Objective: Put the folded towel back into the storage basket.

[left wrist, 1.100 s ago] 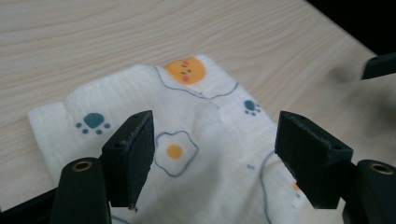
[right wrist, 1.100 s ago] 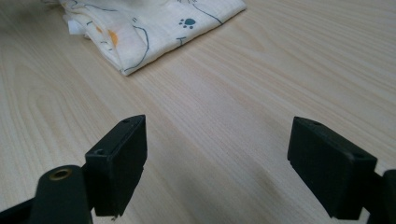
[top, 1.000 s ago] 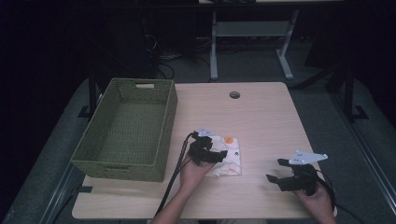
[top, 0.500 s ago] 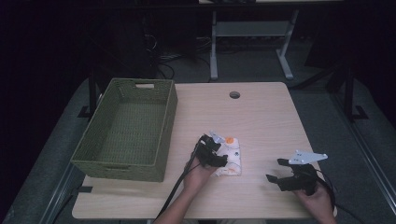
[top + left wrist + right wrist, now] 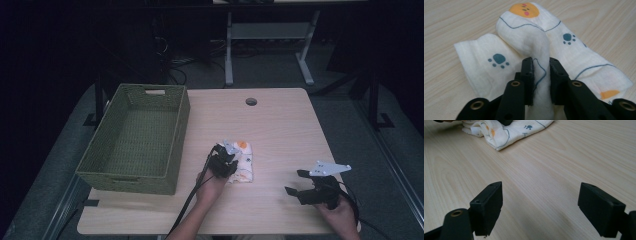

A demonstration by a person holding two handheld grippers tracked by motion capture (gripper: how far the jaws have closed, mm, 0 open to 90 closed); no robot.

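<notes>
A folded white cloth printed with blue paw marks and orange patches lies near the middle of the wooden table. My left gripper is on its left part. Its jaws have just been closing, and they now pinch a raised fold of the cloth between the pads. My right gripper rests low over the table's front right, jaws wide apart with bare wood between them. The cloth lies beyond it in the right gripper view.
A green woven basket stands empty on the table's left side, close to the cloth. A round cable hole sits near the far edge. A desk frame and cables stand on the dark floor behind.
My left gripper has slid a little right onto the cloth and its jaws have closed on a fold. The right gripper has kept still.
</notes>
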